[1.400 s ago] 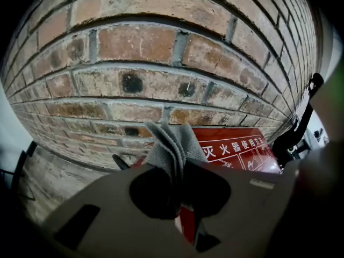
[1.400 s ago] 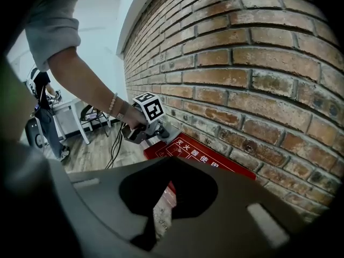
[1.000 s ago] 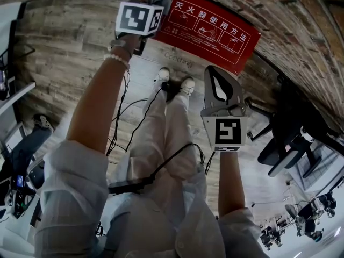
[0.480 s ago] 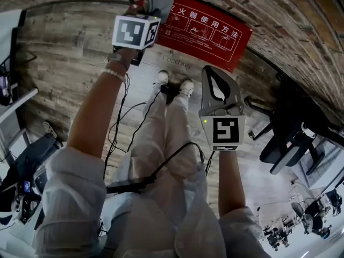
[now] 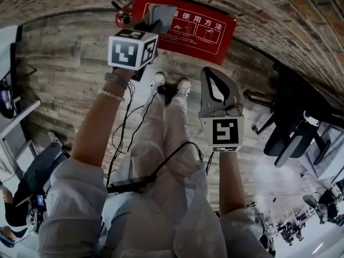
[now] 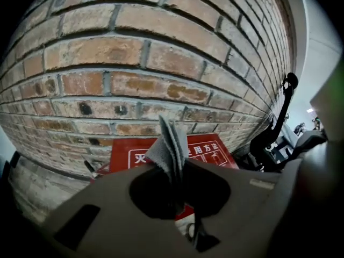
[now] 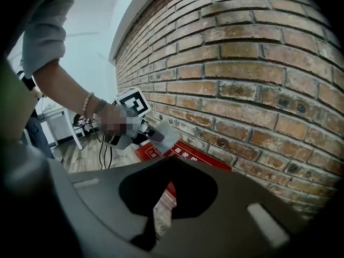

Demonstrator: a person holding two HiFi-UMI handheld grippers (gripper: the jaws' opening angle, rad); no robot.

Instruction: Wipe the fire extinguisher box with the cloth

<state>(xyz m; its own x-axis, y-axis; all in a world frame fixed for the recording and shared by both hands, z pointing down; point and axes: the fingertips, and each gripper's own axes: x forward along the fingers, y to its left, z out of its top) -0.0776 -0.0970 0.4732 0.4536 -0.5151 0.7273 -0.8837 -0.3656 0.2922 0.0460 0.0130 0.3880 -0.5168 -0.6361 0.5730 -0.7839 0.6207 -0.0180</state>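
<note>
Left tongs: clenched on the cloth, a grey folded piece that sticks out past the tips. Right tongs: tips together, nothing between them. They hang idle on the person's right, well apart from the left ones.

The cloth end is at the left part of the fire extinguisher box. This is a red box with a white-print instruction panel, and it sits on the wooden floor against the foot of the brick wall. In the head view the cloth overlaps the box's upper left corner. In the right gripper view it looks just above that corner. Can't tell if it is actually touching.

Step, as a judgement: cloth is being brought onto the box, at or just before first contact. Wiping is early, and most of the red panel lies to the right of the cloth.

Next move calls for:
- Press the cloth flat on the red face.
- Drag it across toward the far right end.
- Keep the grip tight so the cloth doesn't slip out.
- Keep the hard tongs tips off the panel.
- The right tongs have no job here unless the box slides and needs steadying.
</note>
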